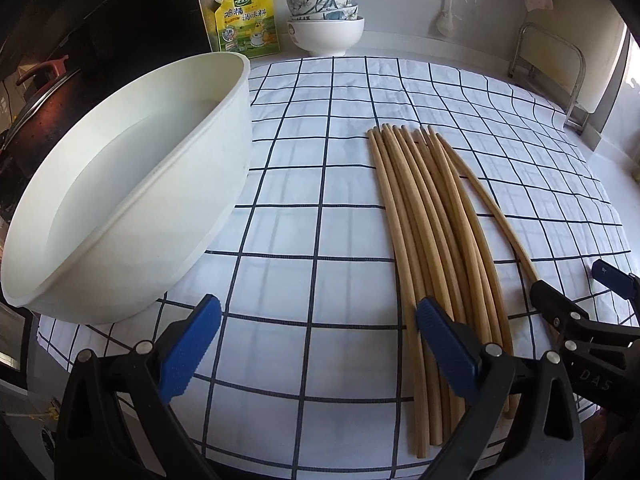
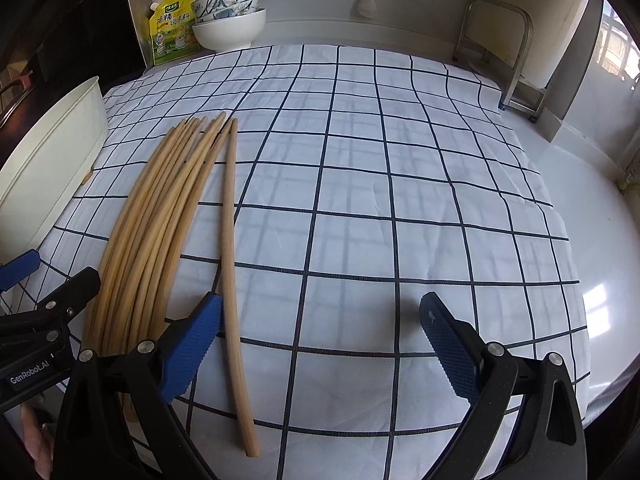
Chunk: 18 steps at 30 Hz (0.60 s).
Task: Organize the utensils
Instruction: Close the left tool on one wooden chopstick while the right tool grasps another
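Observation:
Several wooden chopsticks (image 1: 432, 240) lie in a loose bundle on the white checked cloth (image 1: 320, 200); the bundle also shows in the right wrist view (image 2: 160, 220). One chopstick (image 2: 230, 280) lies apart at the bundle's right side. A white oval container (image 1: 120, 184) stands left of them, empty as far as I can see. My left gripper (image 1: 318, 344) is open and empty, its right finger over the near ends of the bundle. My right gripper (image 2: 320, 344) is open and empty, its left finger beside the single chopstick.
Stacked bowls (image 1: 324, 20) and a yellow seasoning pouch (image 1: 244, 20) stand at the back wall. A metal rack (image 1: 552, 80) stands at the back right. A dark pot (image 1: 36, 112) sits left of the container. The cloth ends near the white counter (image 2: 592, 240) on the right.

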{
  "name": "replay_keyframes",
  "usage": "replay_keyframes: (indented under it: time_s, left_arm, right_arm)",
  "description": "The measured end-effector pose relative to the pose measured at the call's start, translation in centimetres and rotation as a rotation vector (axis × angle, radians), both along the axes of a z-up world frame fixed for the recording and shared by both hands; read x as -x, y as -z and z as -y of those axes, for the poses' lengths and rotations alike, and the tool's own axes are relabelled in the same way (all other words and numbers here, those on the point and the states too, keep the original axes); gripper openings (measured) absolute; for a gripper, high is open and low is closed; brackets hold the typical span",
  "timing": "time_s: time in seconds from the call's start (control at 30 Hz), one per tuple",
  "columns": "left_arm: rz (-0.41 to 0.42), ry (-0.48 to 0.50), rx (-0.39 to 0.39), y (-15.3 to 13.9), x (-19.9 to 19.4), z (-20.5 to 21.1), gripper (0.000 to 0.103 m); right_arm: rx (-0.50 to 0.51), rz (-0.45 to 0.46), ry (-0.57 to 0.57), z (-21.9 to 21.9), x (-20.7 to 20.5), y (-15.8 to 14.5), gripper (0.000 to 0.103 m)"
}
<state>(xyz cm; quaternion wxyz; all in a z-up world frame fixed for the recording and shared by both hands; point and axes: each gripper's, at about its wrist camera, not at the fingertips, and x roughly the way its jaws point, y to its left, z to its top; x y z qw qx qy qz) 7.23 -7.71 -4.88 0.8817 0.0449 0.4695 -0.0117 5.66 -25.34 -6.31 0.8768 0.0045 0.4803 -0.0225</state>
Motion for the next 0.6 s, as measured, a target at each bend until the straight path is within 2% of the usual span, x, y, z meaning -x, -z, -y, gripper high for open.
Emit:
replay_keyframes:
  time_s: [0.17,0.6]
  left_arm:
    - [-0.008,-0.005,0.015,0.16,0.16,-0.44,0.097]
    - [-0.016,-0.002,-0.009,0.13,0.49,-0.61,0.098]
  right_arm:
    - [-0.005,0.001,0.002,0.09,0.03,0.06,0.094]
    - [-0.006,0.004,0.000,0.06,0.13,0.01,0.094]
